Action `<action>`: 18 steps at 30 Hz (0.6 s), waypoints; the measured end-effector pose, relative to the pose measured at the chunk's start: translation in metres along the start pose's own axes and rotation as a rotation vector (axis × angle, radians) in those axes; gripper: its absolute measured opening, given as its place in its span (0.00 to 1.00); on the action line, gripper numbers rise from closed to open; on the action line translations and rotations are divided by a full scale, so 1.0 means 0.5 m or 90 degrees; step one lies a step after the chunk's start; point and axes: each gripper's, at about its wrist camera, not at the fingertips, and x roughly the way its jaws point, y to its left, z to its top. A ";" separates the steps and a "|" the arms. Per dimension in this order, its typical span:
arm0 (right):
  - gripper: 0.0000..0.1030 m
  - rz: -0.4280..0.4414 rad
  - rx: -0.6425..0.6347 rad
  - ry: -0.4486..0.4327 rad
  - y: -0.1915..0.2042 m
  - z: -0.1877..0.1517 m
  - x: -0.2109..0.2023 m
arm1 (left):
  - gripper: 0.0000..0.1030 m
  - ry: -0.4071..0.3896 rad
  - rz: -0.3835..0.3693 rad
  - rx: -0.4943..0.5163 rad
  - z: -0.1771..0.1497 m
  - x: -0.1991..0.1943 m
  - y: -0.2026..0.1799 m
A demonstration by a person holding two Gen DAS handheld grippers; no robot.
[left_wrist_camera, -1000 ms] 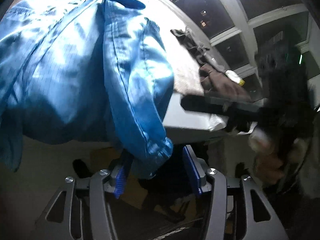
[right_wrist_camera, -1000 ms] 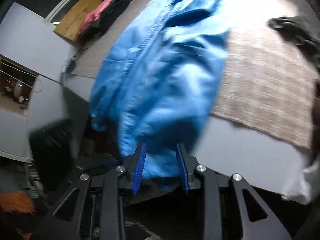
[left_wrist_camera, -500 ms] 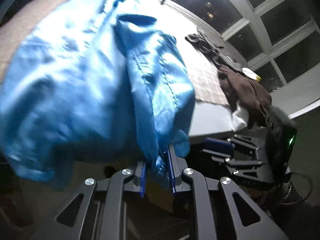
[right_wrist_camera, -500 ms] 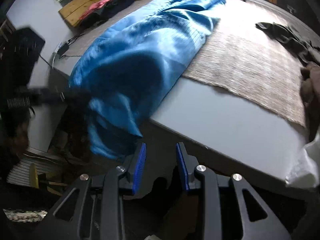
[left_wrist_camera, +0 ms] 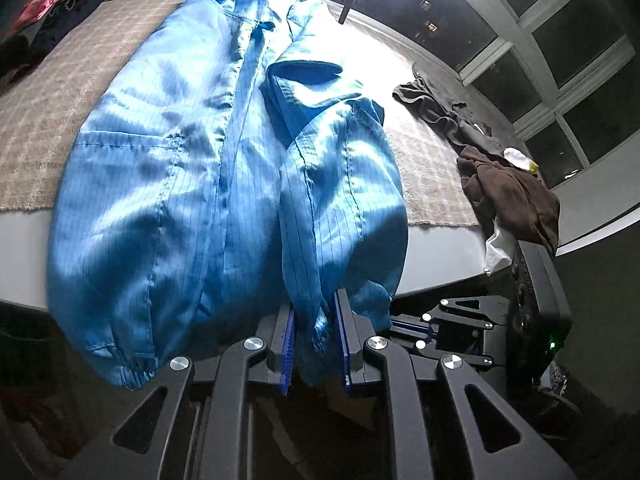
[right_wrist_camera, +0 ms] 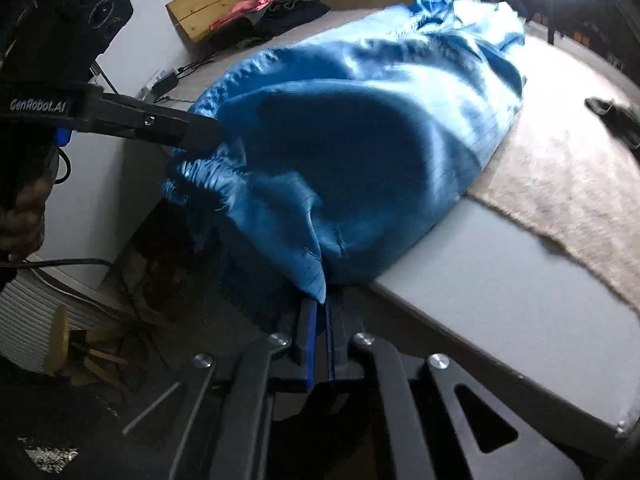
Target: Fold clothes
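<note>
blue jacket [left_wrist_camera: 224,168] lies on the woven mat [left_wrist_camera: 48,120] over the grey table [right_wrist_camera: 500,264], its lower part hanging past the near edge. left gripper [left_wrist_camera: 316,344] is clamped on an elastic cuff at that edge. right gripper [right_wrist_camera: 318,344] is nearly closed, pinching a corner of the hem. brown garment [left_wrist_camera: 512,196] sits near the table's right edge.

Jacket [left_wrist_camera: 224,184] on mat [left_wrist_camera: 424,160]
</note>
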 end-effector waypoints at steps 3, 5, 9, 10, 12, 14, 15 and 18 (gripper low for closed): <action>0.03 -0.005 -0.056 0.028 0.033 -0.016 -0.010 | 0.16 0.022 -0.025 -0.017 -0.027 0.023 0.013; 0.03 0.017 -0.102 0.068 0.062 -0.037 -0.003 | 0.15 0.053 -0.033 -0.044 -0.051 0.056 0.038; 0.05 0.025 -0.095 0.123 0.067 -0.033 -0.024 | 0.13 0.066 -0.036 -0.060 -0.074 0.083 0.061; 0.06 0.040 -0.064 0.107 0.051 -0.011 -0.052 | 0.13 0.061 -0.037 -0.057 -0.074 0.081 0.060; 0.13 0.044 -0.022 0.061 0.017 0.045 -0.107 | 0.13 0.050 -0.040 -0.046 -0.074 0.074 0.053; 0.23 0.014 0.015 0.009 -0.031 0.126 -0.160 | 0.13 0.044 -0.048 -0.036 -0.073 0.068 0.044; 0.34 -0.002 0.039 -0.003 -0.061 0.174 -0.172 | 0.14 0.043 -0.051 -0.034 -0.073 0.068 0.040; 0.43 -0.026 0.116 -0.022 -0.152 0.311 -0.176 | 0.14 0.044 -0.049 -0.028 -0.077 0.070 0.034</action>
